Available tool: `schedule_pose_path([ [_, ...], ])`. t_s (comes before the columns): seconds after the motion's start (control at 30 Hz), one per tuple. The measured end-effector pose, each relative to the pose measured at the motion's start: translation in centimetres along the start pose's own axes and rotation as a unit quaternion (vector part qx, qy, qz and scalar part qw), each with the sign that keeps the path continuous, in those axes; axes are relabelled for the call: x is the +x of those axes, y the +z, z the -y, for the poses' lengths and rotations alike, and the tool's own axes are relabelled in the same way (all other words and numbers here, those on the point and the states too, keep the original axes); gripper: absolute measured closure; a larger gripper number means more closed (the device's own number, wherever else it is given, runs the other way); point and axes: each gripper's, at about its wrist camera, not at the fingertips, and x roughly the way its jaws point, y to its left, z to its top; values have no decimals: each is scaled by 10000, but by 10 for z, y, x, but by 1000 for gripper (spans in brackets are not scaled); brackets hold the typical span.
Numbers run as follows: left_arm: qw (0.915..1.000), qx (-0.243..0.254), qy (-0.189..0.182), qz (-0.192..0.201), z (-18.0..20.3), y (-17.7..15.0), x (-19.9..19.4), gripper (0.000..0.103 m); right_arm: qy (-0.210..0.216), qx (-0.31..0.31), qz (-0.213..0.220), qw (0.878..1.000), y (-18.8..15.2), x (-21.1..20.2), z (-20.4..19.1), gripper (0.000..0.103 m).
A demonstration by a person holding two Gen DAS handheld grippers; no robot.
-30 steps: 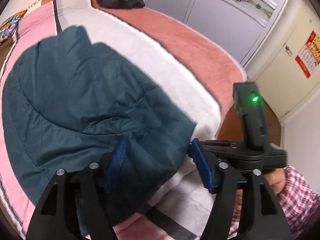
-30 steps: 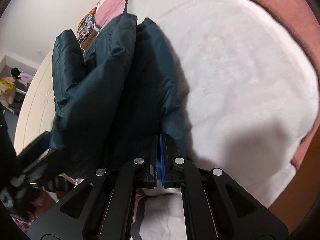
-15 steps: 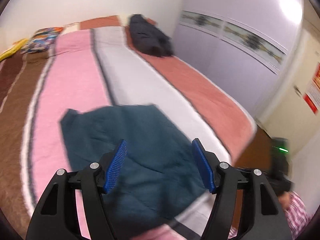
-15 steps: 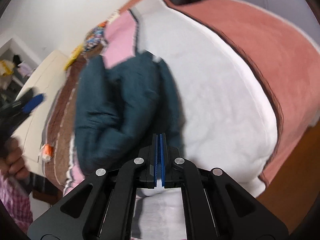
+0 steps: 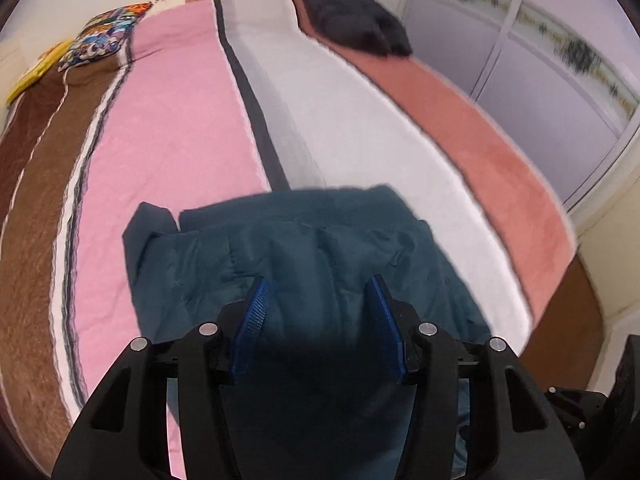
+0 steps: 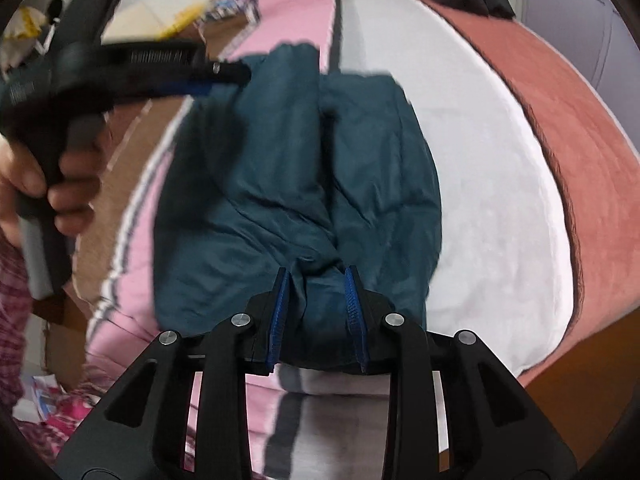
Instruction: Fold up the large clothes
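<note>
Jacket (image 6: 304, 168) now lies folded on the bed (image 5: 180, 120), right tool (image 6: 316, 312) just parted off it, left tool (image 5: 320, 320) narrowing, empty.

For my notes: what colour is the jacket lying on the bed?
Dark teal jacket; it shows best in the right wrist view.

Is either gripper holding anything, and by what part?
Left gripper, jaws just narrowing, holds nothing. Right gripper has just been opening with the near edge of the dark teal padded jacket between its pads; a grip cannot be told.
</note>
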Motion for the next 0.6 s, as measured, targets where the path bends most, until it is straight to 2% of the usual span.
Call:
schedule_pose_path([
  [0.27, 9980, 237, 223, -538, 18, 6, 56, 49, 0, 409, -539, 9977, -17, 53, 31, 74],
  [0.6, 9949, 449, 548, -719, 32, 2, 89, 46, 324, 775, -680, 9941, -23, 75, 55, 74],
])
